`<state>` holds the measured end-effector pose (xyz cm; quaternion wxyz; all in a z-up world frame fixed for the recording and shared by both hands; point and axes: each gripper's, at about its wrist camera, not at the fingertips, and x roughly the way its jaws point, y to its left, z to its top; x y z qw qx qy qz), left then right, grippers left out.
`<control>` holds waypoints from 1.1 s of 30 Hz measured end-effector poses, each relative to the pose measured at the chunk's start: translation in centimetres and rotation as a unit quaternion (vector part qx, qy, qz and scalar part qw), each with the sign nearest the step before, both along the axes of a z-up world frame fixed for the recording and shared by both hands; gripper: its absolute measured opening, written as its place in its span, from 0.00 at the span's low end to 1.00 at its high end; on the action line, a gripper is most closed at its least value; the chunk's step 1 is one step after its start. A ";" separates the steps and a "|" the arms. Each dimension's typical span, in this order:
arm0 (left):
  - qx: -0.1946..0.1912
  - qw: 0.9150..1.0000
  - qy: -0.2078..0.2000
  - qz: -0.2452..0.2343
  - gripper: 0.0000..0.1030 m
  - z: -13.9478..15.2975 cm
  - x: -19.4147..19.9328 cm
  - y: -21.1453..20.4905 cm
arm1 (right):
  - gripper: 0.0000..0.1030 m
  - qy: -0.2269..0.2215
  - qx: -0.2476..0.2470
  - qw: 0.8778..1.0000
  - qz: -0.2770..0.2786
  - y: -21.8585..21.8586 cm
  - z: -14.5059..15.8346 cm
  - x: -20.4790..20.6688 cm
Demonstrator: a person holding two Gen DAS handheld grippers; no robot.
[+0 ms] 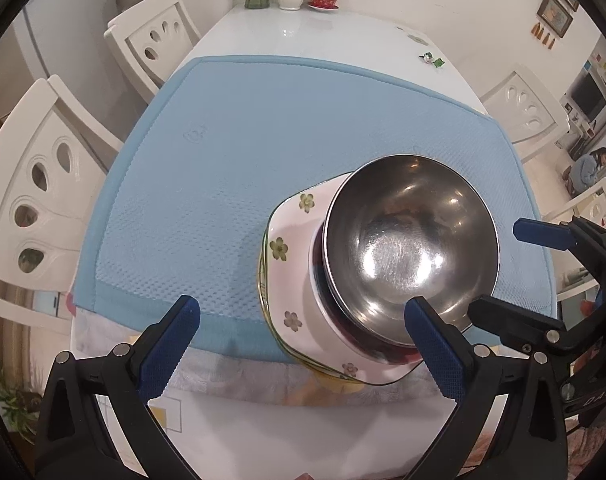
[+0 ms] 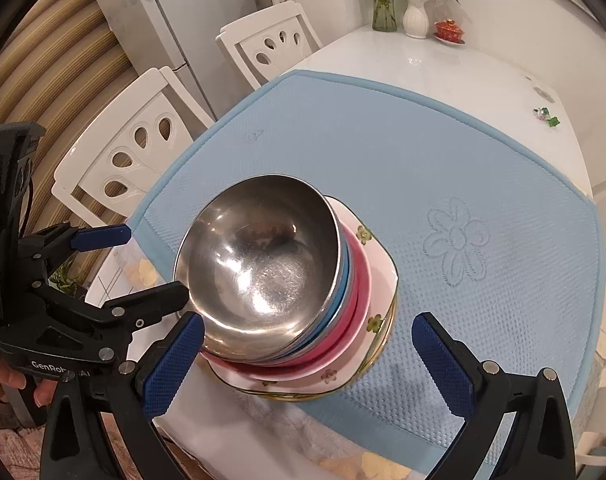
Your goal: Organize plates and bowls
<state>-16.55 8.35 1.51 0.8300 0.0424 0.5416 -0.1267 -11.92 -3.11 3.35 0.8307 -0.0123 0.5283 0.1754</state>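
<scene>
Right wrist view alone shows blue and pink bowls nested under the steel bowl (image 2: pixel 263 268), all stacked on flowered plates (image 2: pixel 377 280) at the mat's (image 2: pixel 423 152) 7 o'clock corner on the bench (image 2: pixel 403 56). Both the left tongs (image 1: pixel 303 312) and right tongs (image 2: pixel 309 332) gape wide, holding nothing. The stack looks heavy, slick and breakable; I'd grip under the bottom plate's rim from both sides.

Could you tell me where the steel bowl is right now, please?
The steel bowl tops a stack of blue and pink bowls on floral plates, at the blue mat's near edge, between both open grippers.
</scene>
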 end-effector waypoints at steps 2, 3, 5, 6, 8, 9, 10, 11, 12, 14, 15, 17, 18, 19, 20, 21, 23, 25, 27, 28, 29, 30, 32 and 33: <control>-0.002 1.000 0.001 0.001 0.99 0.0 0.1 0.1 | 1.00 0.000 0.002 1.000 0.001 0.1 -0.1 0.1; -0.002 1.000 0.001 0.001 0.99 0.0 0.2 0.1 | 1.00 0.000 0.002 1.000 0.000 0.1 -0.1 0.1; -0.002 1.000 0.002 0.003 0.99 -0.1 0.3 0.2 | 1.00 0.002 0.005 1.000 -0.001 0.1 -0.2 0.1; -0.003 1.000 0.001 0.003 0.99 -0.1 0.4 0.3 | 1.00 0.004 0.006 1.000 -0.003 0.1 -0.3 0.2; -0.003 1.000 0.001 0.003 0.99 -0.1 0.5 0.3 | 1.00 0.006 0.006 1.000 -0.003 0.0 -0.4 0.3; -0.003 1.000 0.001 0.002 0.99 -0.2 0.6 0.4 | 1.00 0.007 0.006 1.000 -0.003 0.1 -0.5 0.3; -0.003 1.000 0.001 0.002 0.99 -0.2 0.6 0.4 | 1.00 0.008 0.005 1.000 -0.003 0.1 -0.5 0.4; -0.005 1.000 0.000 0.002 0.99 -0.2 0.6 0.4 | 1.00 0.008 0.003 1.000 -0.004 0.1 -0.5 0.4; -0.006 1.000 0.000 0.002 0.99 -0.2 0.7 0.4 | 1.00 0.007 0.003 1.000 -0.003 0.1 -0.5 0.4; -0.007 1.000 0.001 0.002 0.99 -0.2 0.8 0.4 | 1.00 0.005 0.002 1.000 -0.003 0.2 -0.5 0.3; -0.007 1.000 0.001 0.001 0.99 -0.3 0.9 0.4 | 1.00 0.004 0.001 1.000 -0.003 0.2 -0.4 0.3; -0.007 1.000 0.001 0.001 0.99 -0.3 1.0 0.4 | 1.00 0.001 0.001 1.000 -0.004 0.1 -0.3 0.2; -0.007 1.000 0.002 0.001 0.99 -0.4 1.1 0.3 | 1.00 0.001 0.001 1.000 -0.005 0.1 -0.3 0.3; -0.007 1.000 0.002 0.001 0.99 -0.4 1.2 0.3 | 1.00 0.000 0.001 1.000 -0.006 0.1 -0.3 0.3; -0.007 1.000 0.002 -0.001 0.99 -0.4 1.2 0.2 | 1.00 0.000 0.001 1.000 -0.007 0.0 -0.3 0.4; -0.006 1.000 0.003 -0.002 0.99 -0.4 1.2 0.2 | 1.00 0.001 0.001 1.000 -0.007 0.0 -0.3 0.4; -0.006 1.000 0.003 -0.001 0.99 -0.5 1.2 0.0 | 1.00 0.003 0.002 1.000 -0.009 -0.1 -0.4 0.4; -0.008 1.000 0.005 -0.002 0.99 -0.5 1.3 -0.2 | 1.00 0.004 0.001 1.000 -0.012 -0.2 -0.5 0.5; -0.007 1.000 0.005 -0.002 0.99 -0.5 1.3 -0.2 | 1.00 0.005 0.002 1.000 -0.013 -0.4 -0.5 0.5; -0.007 1.000 0.005 -0.002 0.99 -0.5 1.3 -0.3 | 1.00 0.006 0.002 1.000 -0.013 -0.4 -0.5 0.5; -0.007 1.000 0.006 -0.002 0.99 -0.5 1.3 -0.3 | 1.00 0.007 0.002 1.000 -0.013 -0.5 -0.6 0.6; -0.007 1.000 0.006 -0.002 0.99 -0.6 1.3 -0.3 | 1.00 0.008 0.002 1.000 -0.013 -0.5 -0.6 0.6; -0.007 1.000 0.006 0.000 0.99 -0.5 1.4 -0.4 | 1.00 0.008 0.003 1.000 -0.012 -0.5 -0.6 0.7; -0.006 1.000 0.005 0.001 0.99 -0.6 1.4 -0.3 | 1.00 0.008 0.003 1.000 -0.012 -0.6 -0.6 0.7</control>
